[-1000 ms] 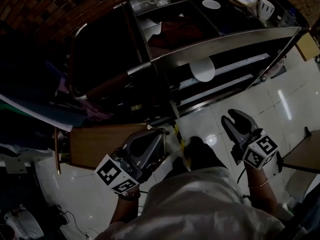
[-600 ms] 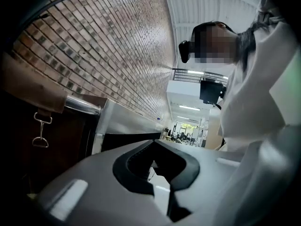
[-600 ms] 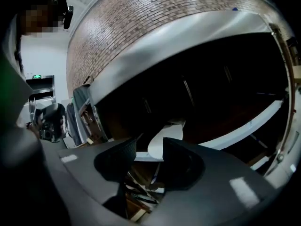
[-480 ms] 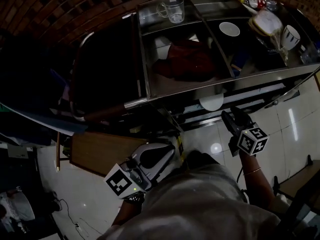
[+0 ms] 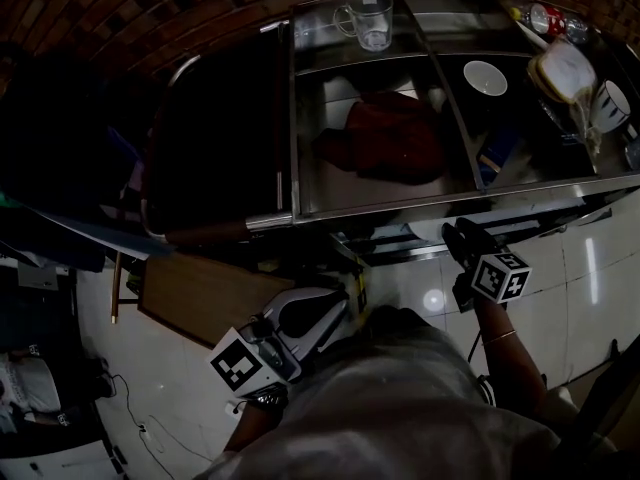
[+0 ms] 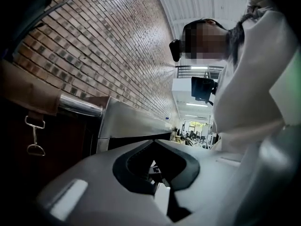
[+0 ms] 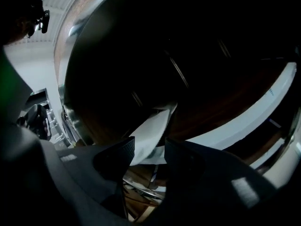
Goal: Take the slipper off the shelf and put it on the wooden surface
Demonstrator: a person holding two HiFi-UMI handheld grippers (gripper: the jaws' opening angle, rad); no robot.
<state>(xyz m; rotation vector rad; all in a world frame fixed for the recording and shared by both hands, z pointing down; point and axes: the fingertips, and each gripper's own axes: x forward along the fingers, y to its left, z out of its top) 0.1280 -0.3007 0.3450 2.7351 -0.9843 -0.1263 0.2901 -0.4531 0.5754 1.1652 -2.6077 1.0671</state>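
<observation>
Over on the left, the wooden surface [image 5: 195, 293] sits low and bare above the pale tiled floor [image 5: 590, 268], with dark clutter heaped beside it that I can't make out. Just right of it, the left gripper [image 5: 340, 303] hovers near the person's body, its 2 jaws clenched tip to tip with nothing between them. Its own view looks along a brick wall [image 6: 117, 46] into a long, bright room with ceiling lights.

At the centre, the metal shelf unit [image 5: 294, 118] stands against the brick on the far side. A clear glass jug [image 5: 368, 20] stands at the far edge, a dark red bundle [image 5: 395, 138] fills the middle compartment, a white bowl [image 5: 485, 76] sits right of it, and a white mug [image 5: 610, 103] is at the far right.

The right gripper [image 5: 458, 233] points into the dark lower tier under the near edge. Its jaws have just been opening and stand released. The slipper [image 7: 153, 131], pale, lies on that lower tier just ahead, lined up with the gap. The pads don't press on it.
</observation>
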